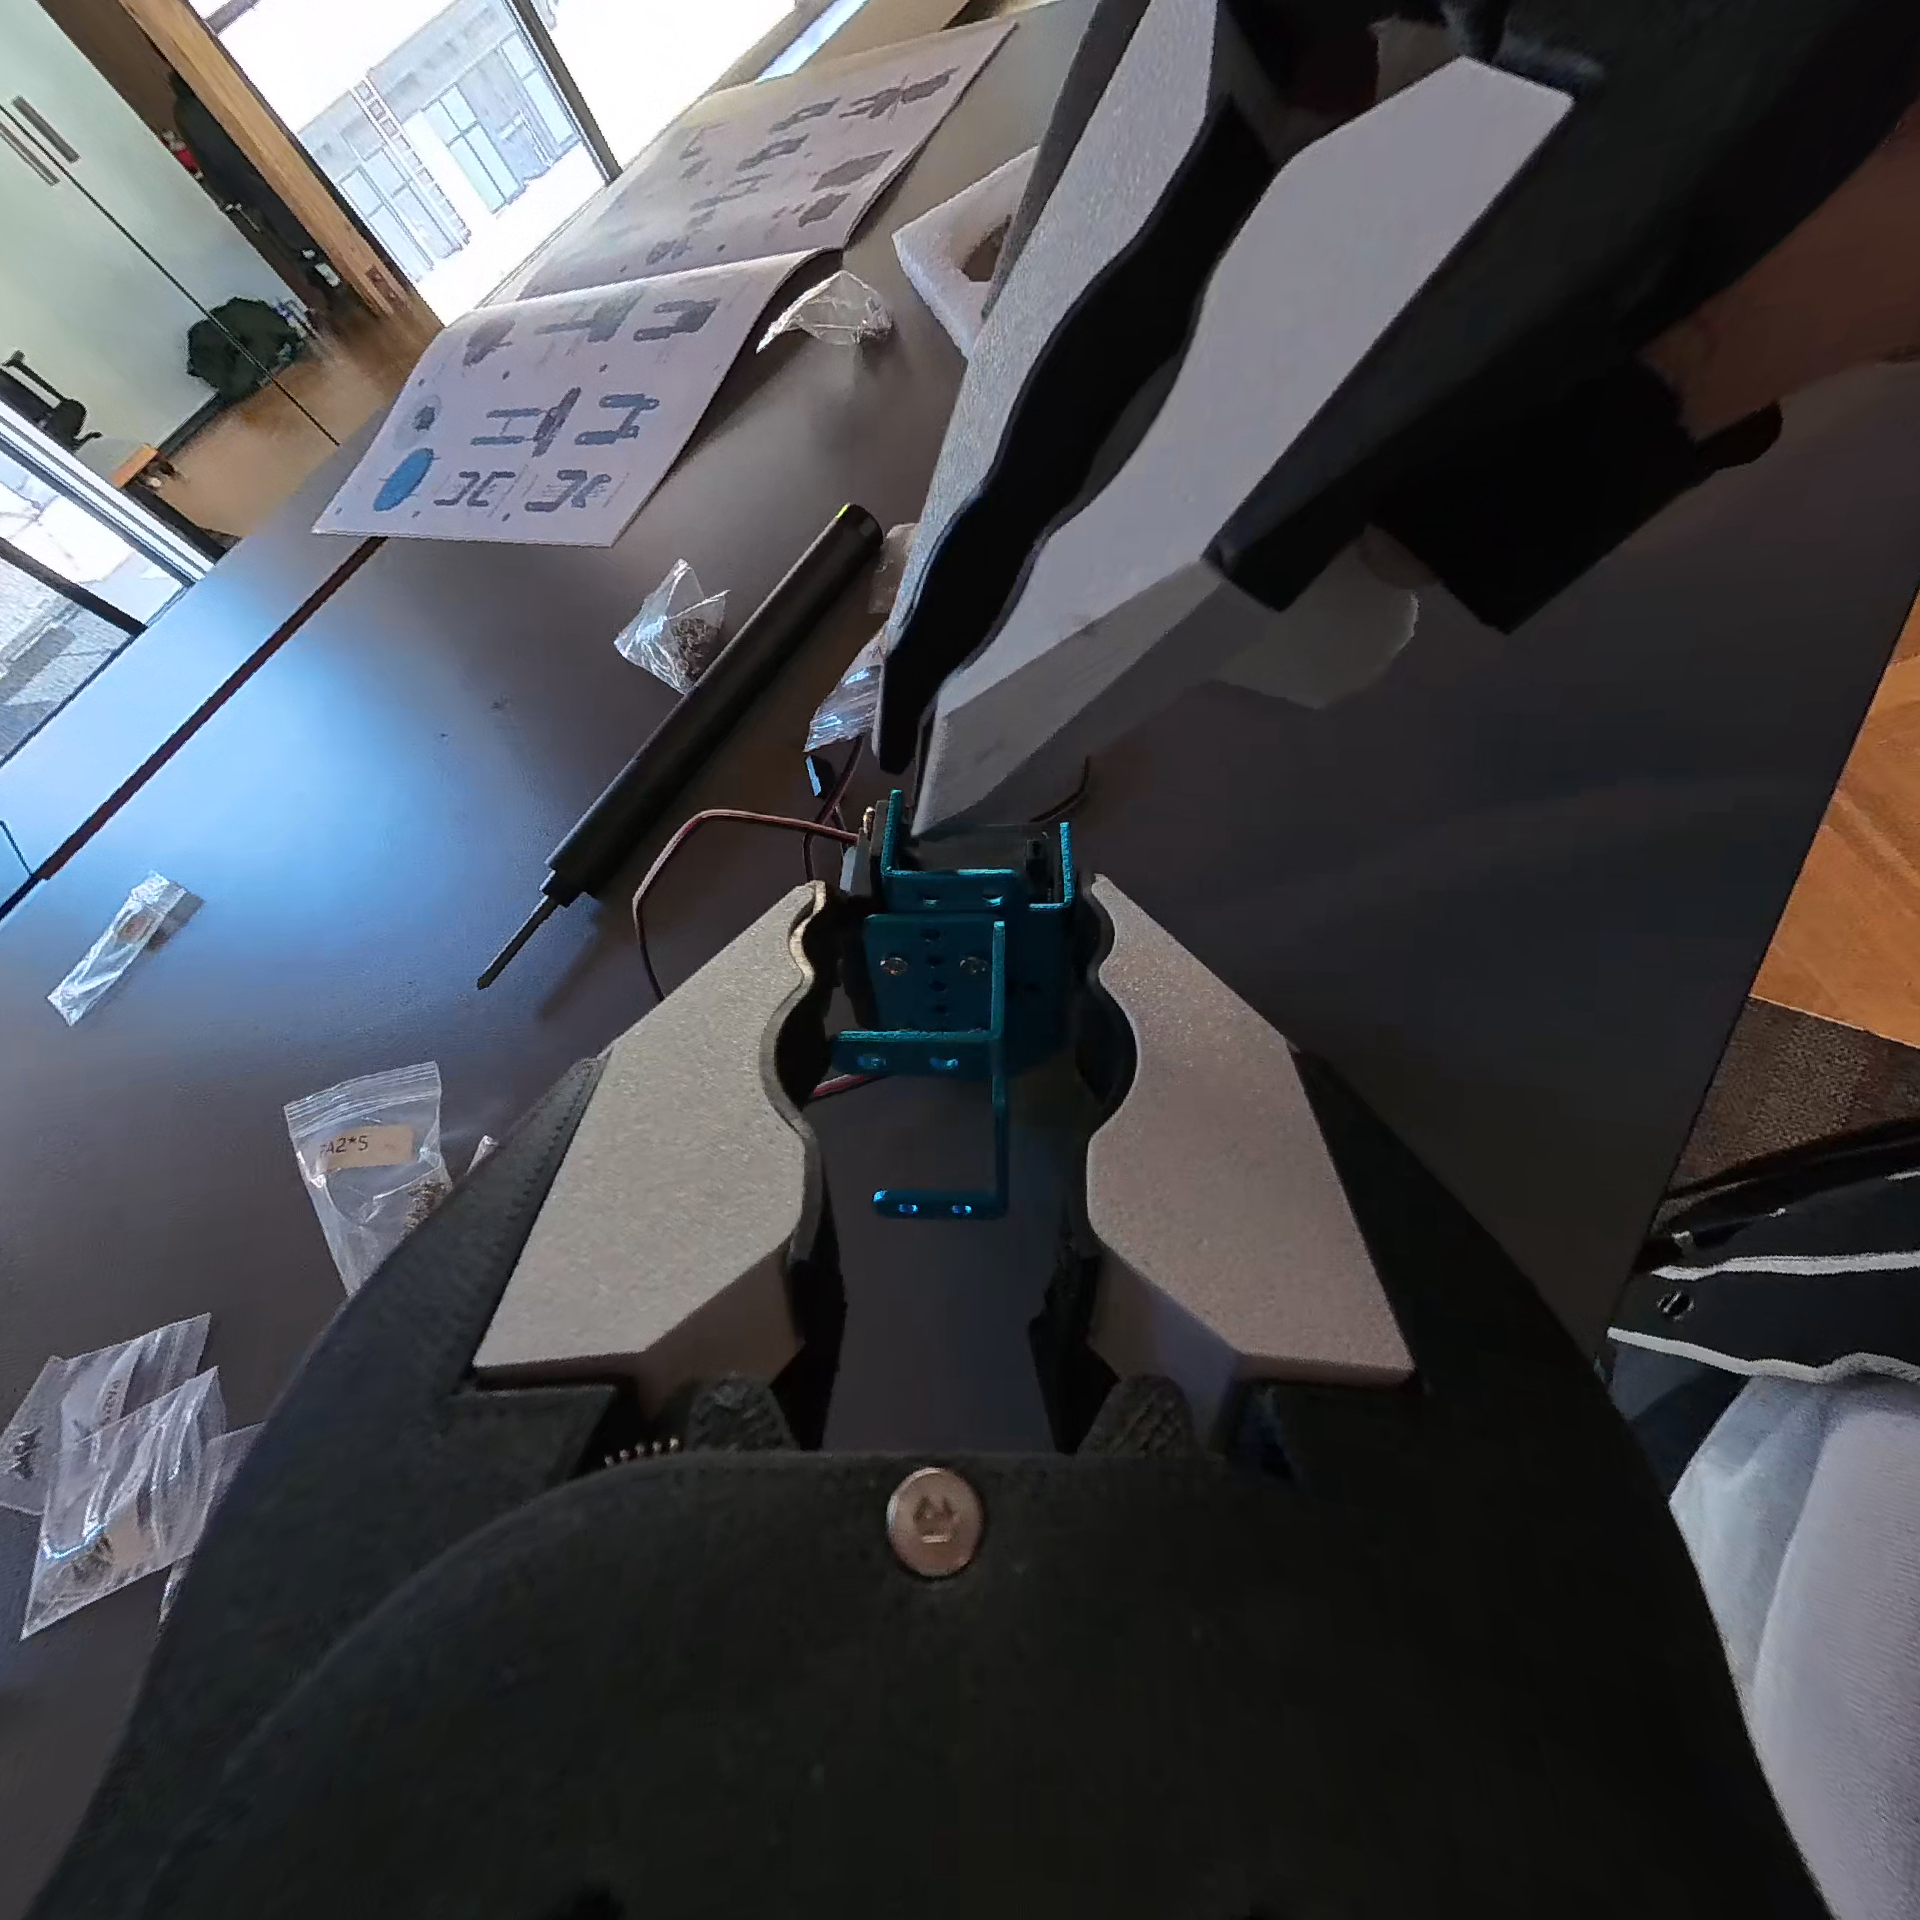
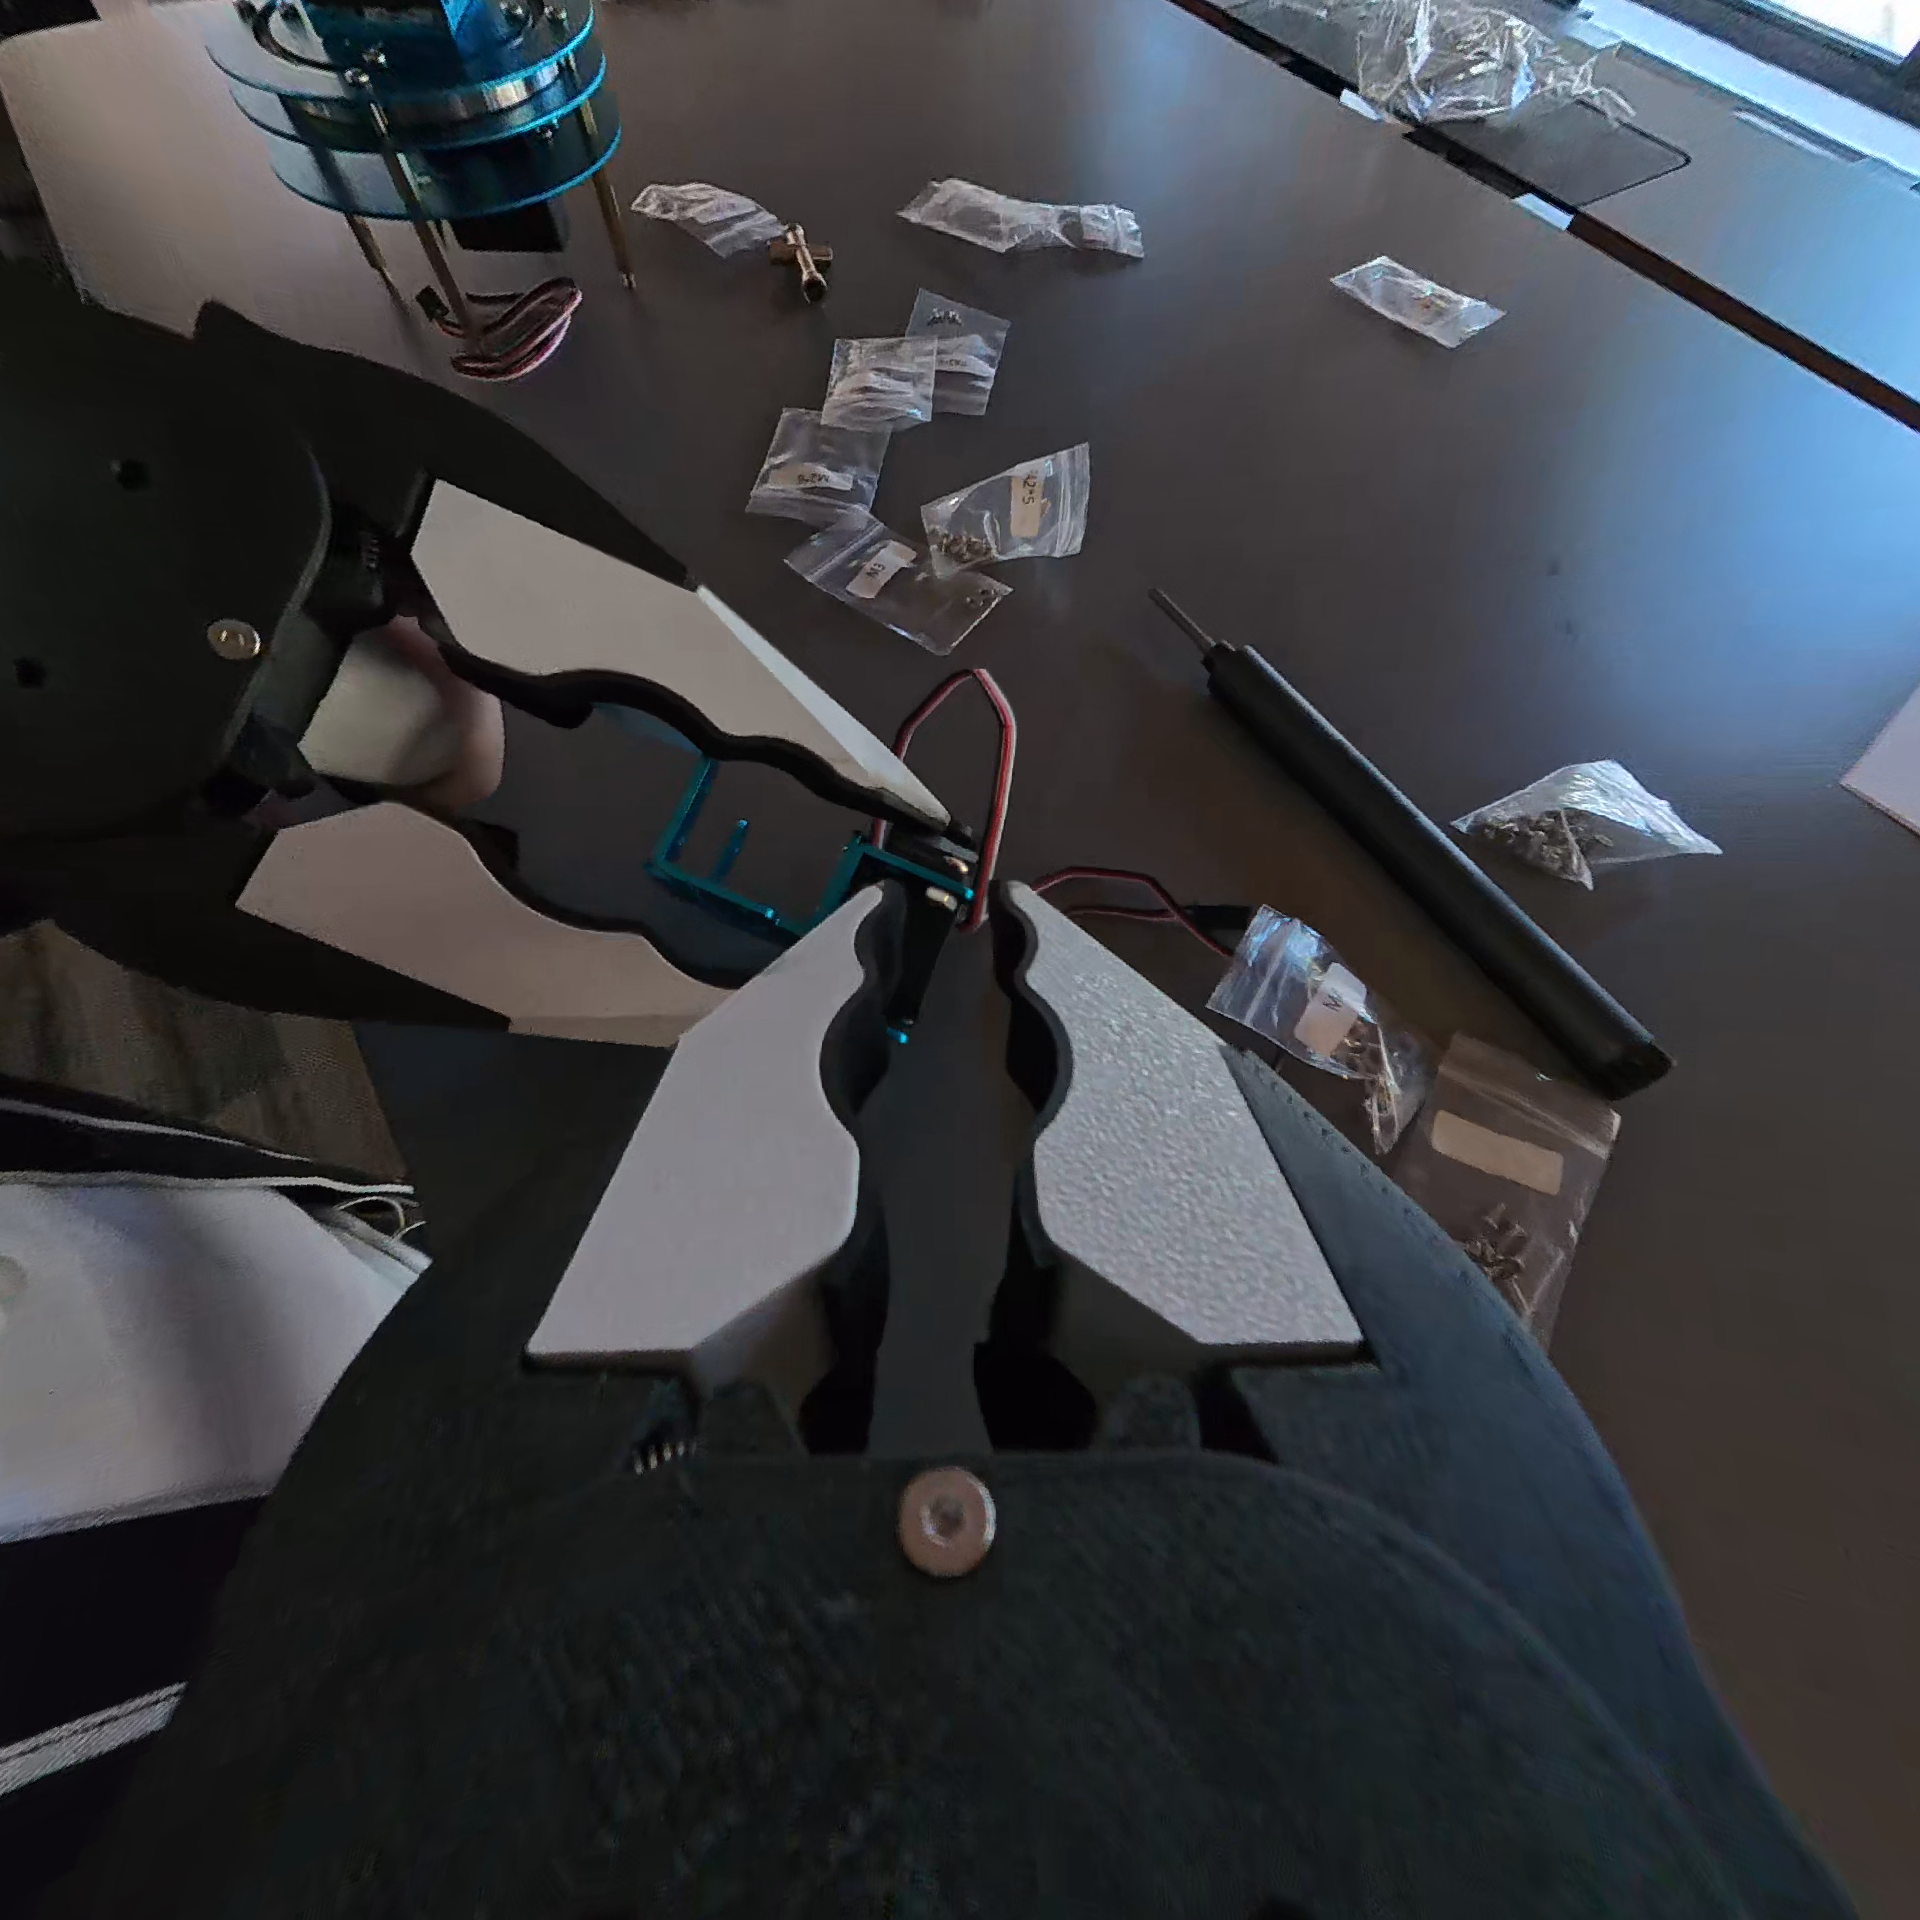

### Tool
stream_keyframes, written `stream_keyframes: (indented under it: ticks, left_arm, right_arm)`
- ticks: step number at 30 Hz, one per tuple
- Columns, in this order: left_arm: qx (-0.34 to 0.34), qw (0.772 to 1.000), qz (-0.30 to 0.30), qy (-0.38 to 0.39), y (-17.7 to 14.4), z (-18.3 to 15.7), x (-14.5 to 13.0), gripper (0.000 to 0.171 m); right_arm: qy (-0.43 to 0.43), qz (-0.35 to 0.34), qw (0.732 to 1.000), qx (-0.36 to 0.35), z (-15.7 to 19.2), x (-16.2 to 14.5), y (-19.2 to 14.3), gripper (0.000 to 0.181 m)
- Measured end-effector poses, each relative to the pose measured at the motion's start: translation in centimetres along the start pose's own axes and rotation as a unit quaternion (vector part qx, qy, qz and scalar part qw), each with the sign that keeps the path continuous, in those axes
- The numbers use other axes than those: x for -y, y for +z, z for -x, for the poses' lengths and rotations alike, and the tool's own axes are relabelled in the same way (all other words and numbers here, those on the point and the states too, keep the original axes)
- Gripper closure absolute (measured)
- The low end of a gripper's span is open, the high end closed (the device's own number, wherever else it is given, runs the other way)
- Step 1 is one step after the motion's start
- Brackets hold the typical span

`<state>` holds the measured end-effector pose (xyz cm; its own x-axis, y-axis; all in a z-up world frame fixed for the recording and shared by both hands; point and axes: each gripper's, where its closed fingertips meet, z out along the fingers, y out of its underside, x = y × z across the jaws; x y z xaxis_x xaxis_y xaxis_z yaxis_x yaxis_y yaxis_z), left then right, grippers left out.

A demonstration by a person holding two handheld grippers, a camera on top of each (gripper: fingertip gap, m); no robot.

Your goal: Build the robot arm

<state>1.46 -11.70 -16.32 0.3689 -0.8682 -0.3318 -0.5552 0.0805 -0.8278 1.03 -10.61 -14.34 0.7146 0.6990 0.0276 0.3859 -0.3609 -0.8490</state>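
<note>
Blue bracket (image 1: 951, 977) with black motor, clamped between tips of left gripper (image 1: 951, 914), long axis along its fingers; right gripper (image 2: 940, 914) narrowly parted about motor end; screwdriver (image 2: 1423, 842) beyond bracket.

Daylight enters from overexposed windows (image 1: 436, 135) at upper left, leaving a pale bluish sheen on the dark table (image 1: 343, 790). Both views are dim in the foreground, with strong wide-angle bending at the edges. Focus is sharp centrally and softens toward the corners.
</note>
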Motion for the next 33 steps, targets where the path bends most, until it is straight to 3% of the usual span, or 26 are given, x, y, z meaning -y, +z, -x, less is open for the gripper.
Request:
stream_keyframes:
  ticks: [8,23,29,33]
  left_arm:
    - [0.004,1.000,0.002,0.006,0.0,0.0,0.0,0.129]
    - [0.008,1.000,-0.004,0.017,-0.1,-0.1,0.1,0.129]
    - [0.013,0.997,-0.032,0.070,-0.3,-0.5,1.1,0.121]
    - [-0.013,0.998,-0.032,0.059,0.1,-1.0,1.1,0.116]
  right_arm:
    - [0.013,0.033,0.999,0.014,0.1,-0.4,0.3,0.169]
    - [0.028,0.024,0.999,0.033,0.3,-0.3,0.2,0.172]
    - [0.016,0.026,0.999,0.025,0.1,-0.5,0.3,0.171]
    - [0.017,0.023,0.999,0.028,0.1,-0.5,0.3,0.172]
